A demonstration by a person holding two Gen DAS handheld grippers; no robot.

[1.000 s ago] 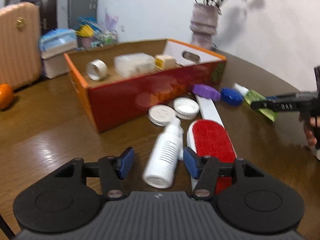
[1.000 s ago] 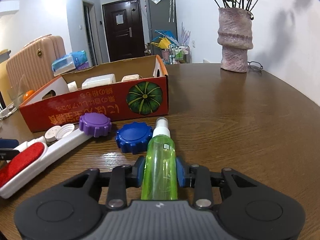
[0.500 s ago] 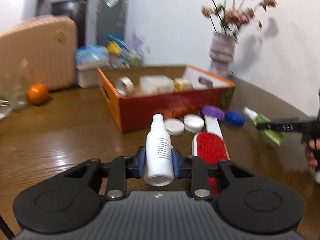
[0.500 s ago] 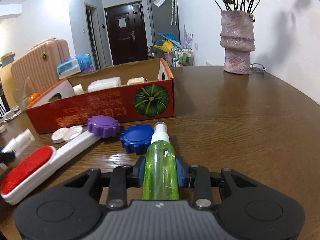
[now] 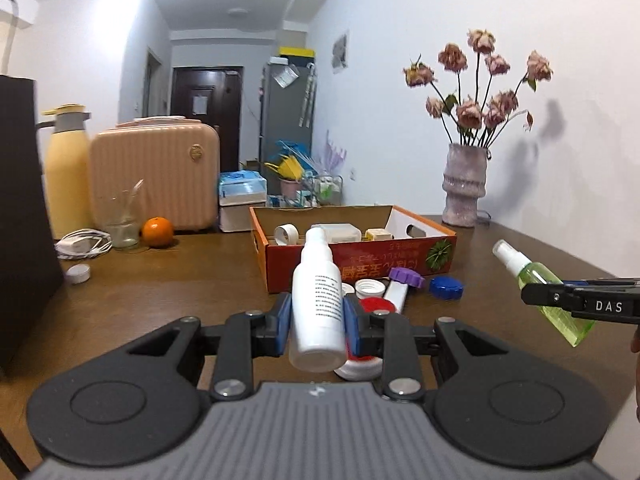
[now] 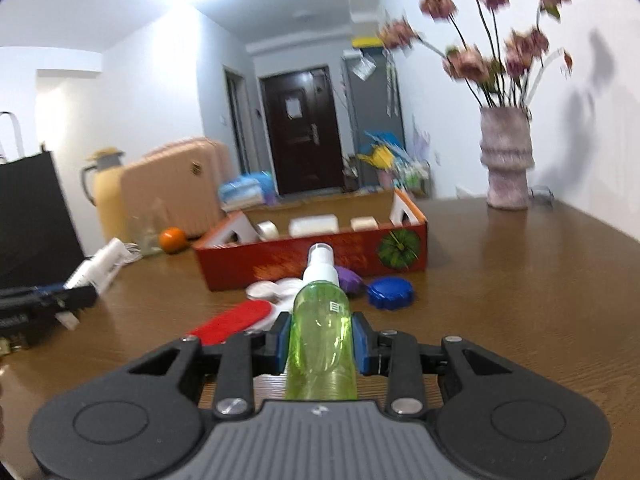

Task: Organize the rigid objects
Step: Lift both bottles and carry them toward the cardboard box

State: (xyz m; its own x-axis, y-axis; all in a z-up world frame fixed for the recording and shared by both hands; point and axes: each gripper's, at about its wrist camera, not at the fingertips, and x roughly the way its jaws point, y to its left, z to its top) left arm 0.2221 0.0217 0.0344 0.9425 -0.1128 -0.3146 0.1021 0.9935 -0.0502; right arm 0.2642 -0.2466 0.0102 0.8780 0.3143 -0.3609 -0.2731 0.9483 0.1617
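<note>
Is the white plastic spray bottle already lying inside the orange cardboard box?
No, the white plastic spray bottle is clamped in the left gripper, short of the orange cardboard box.

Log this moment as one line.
left gripper: shut on white plastic spray bottle | right gripper: shut on green spray bottle | both lifted | orange cardboard box ahead

Brown wooden table, orange box, vase, orange, 2 white caps
</note>
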